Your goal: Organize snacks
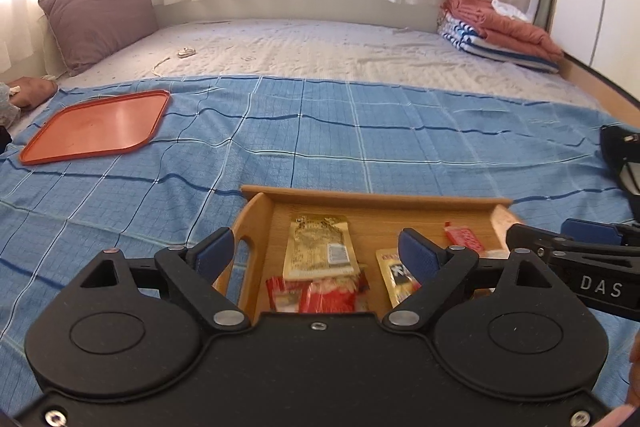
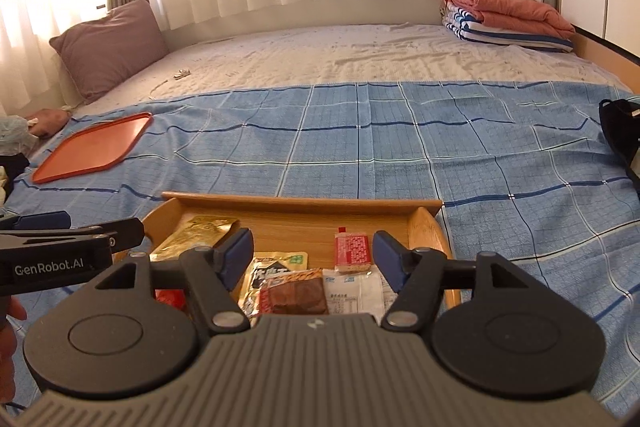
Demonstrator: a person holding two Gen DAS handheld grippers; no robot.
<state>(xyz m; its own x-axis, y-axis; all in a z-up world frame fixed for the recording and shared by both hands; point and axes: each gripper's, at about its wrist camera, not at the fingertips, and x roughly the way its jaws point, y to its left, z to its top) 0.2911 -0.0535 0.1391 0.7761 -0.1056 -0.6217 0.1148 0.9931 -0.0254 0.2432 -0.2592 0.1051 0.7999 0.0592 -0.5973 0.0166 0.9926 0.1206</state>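
Plainly, we hold both grippers above the wooden tray, which sits at the lower centre of each view on the blue checked cloth; the snacks lie gathered inside it, which we judge to be the point of the task, since the orange tray at the upper left lies bare; our left gripper has its jaws wide apart with nothing between them, only the gold packet and a red-and-white packet showing on the tray floor below; our right gripper likewise stands parted and empty, over a brown-filled packet, a white sachet and a small red packet; both point down at a slant, so we see into the tray rather than across it.

Much is cut off; each gripper's body covers the tray's near wall and the lower ends of several packets, so we cannot count the snacks; print on the packets is too small to read; a dark object at the right edge is cropped and we cannot tell what it is.
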